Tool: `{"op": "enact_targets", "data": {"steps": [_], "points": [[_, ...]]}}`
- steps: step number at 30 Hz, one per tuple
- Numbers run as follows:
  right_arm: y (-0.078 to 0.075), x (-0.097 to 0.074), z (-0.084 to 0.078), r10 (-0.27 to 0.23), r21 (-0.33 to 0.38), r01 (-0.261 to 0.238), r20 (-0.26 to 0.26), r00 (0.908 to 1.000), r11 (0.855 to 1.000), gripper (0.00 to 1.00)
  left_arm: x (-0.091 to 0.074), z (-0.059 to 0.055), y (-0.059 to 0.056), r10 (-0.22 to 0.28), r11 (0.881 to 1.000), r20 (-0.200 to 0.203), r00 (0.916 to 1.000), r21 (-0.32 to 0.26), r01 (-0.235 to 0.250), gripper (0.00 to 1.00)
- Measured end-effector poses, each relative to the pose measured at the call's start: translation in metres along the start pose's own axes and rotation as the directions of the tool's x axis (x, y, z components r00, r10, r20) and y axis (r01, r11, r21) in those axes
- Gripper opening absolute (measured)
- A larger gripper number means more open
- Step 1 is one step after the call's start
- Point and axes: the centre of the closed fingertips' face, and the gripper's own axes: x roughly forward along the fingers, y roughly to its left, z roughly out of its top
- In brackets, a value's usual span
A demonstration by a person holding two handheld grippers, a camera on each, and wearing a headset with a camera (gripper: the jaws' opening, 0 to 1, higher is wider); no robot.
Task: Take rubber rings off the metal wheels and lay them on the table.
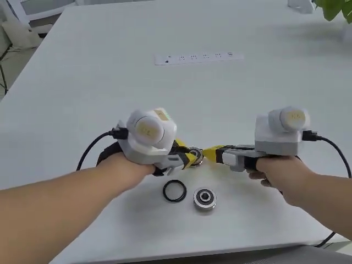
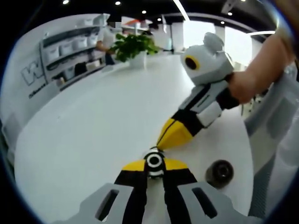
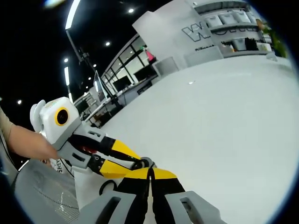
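Closed tight, the jaws of the left gripper [image 2: 154,166] hold a small metal wheel [image 2: 154,160] between their yellow tips, lifted just above the white table [image 1: 110,82]. The right gripper [image 3: 149,173] has its jaws pressed together too, and its tips touch the rim of this wheel. Whether they already pinch the rubber, I cannot tell.

I judge the step in hand to be peeling the rubber ring [image 2: 154,154] from the held wheel. The next move seems to need a firm hold from the left side while the right tips catch the ring's edge and roll it over the rim (a thin edge, so it may slip).

A loose ring [image 1: 174,191] lies flat on the table in front of the grippers. It is black, matte and thin, a plain round hoop. Just beside it lies a second wheel [image 1: 204,198], round and thick with a shiny silver face and a dark centre. It looks stripped, though I am not sure.
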Motion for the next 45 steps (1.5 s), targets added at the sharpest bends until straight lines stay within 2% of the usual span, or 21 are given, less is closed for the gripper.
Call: {"op": "enact_targets", "data": {"steps": [3, 18, 22, 24, 25, 26, 27, 30, 37, 45], "points": [[0.001, 0.0, 0.0, 0.006, 0.011, -0.006, 0.0, 1.0, 1.0, 0.0, 0.0, 0.0, 0.0, 0.0, 1.0, -0.001, 1.0, 0.006, 0.0, 0.12], [0.019, 0.002, 0.0, 0.039, -0.032, -0.039, -0.018, 0.9991, 0.999, 0.0, 0.0, 0.0, -0.001, 0.009, 1.0, -0.01, 0.9999, 0.007, -0.009, 0.12], [0.023, 0.004, -0.001, 0.056, -0.049, -0.058, -0.022, 0.9982, 0.997, 0.0, 0.0, 0.0, -0.001, 0.011, 1.0, -0.012, 0.9999, 0.007, -0.011, 0.12], [0.032, 0.005, 0.005, 0.093, -0.049, -0.093, -0.001, 0.9956, 0.994, 0.0, 0.0, 0.0, -0.001, 0.013, 1.0, -0.012, 0.9999, 0.006, -0.013, 0.12], [0.035, 0.004, 0.005, 0.1, -0.058, -0.1, -0.011, 0.995, 0.993, 0.0, 0.0, 0.0, -0.001, 0.015, 1.0, -0.012, 0.9998, 0.008, -0.015, 0.12], [0.033, 0.004, 0.005, 0.084, -0.078, -0.085, -0.014, 0.9964, 0.993, 0.0, 0.0, 0.0, -0.001, 0.016, 1.0, -0.011, 0.9998, 0.007, -0.016, 0.12], [0.032, 0.004, 0.005, 0.083, -0.067, -0.084, -0.009, 0.9965, 0.994, 0.0, 0.0, 0.0, -0.001, 0.016, 1.0, -0.01, 0.9998, 0.005, -0.016, 0.12], [0.03, 0.001, 0.003, 0.095, -0.041, -0.095, -0.006, 0.9954, 0.995, 0.0, 0.0, 0.0, -0.001, 0.015, 1.0, -0.01, 0.9998, 0.004, -0.015, 0.12], [0.036, -0.002, 0.003, 0.127, -0.011, -0.127, -0.008, 0.9918, 0.992, 0.0, -0.001, 0.0, -0.002, 0.014, 1.0, -0.005, 0.9999, 0.002, -0.014, 0.12], [0.04, -0.008, 0.002, 0.144, -0.05, -0.144, -0.014, 0.9895, 0.988, 0.0, -0.002, 0.0, -0.002, 0.013, 1.0, 0.005, 0.9999, 0.002, -0.013, 0.12]]}}
